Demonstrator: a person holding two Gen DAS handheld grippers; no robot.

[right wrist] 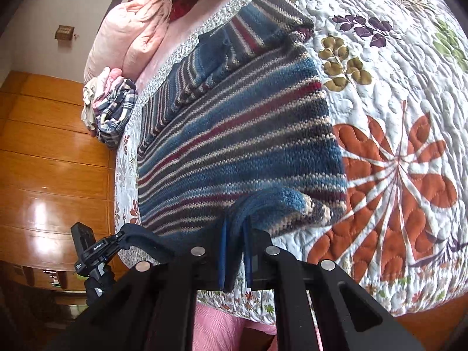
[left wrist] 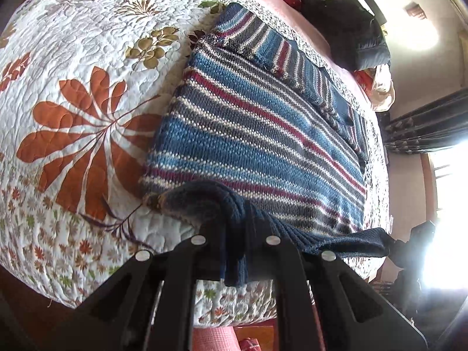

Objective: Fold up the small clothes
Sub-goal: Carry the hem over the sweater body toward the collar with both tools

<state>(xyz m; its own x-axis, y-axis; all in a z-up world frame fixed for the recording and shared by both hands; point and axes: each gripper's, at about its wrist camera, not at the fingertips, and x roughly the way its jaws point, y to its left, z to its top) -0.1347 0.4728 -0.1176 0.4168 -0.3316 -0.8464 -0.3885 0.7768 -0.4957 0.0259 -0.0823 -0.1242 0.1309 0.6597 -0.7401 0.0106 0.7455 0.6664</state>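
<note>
- The blue, grey, maroon and cream striped knitted sweater (left wrist: 257,128) lies flat on the white floral quilted bedspread (left wrist: 73,58), its ribbed navy hem (left wrist: 234,213) at the near edge of the bed and its neck end toward the far edge.
- The left tool (left wrist: 234,251) is clamped on the navy hem at the near-left corner of the garment; its jaws are drawn in with the fabric bunched between them.
- The right tool (right wrist: 234,251) grips the same hem at the near-right corner, jaws likewise closed on the knit, and the hem is raised slightly off the bed between the two.
- From both tools the sweater's long axis runs straight away, so the likely fold carries the hem forward over the body toward the neck end.
- One sleeve (right wrist: 234,55) is already folded across the far part of the body.
- The bare bedspread toward the bed's middle gives room; on the other side, the sweater lies near the bed's edge.
- A checked and pink pile of clothes (right wrist: 111,105) sits near the bed's far corner, apart from the sweater.
</note>
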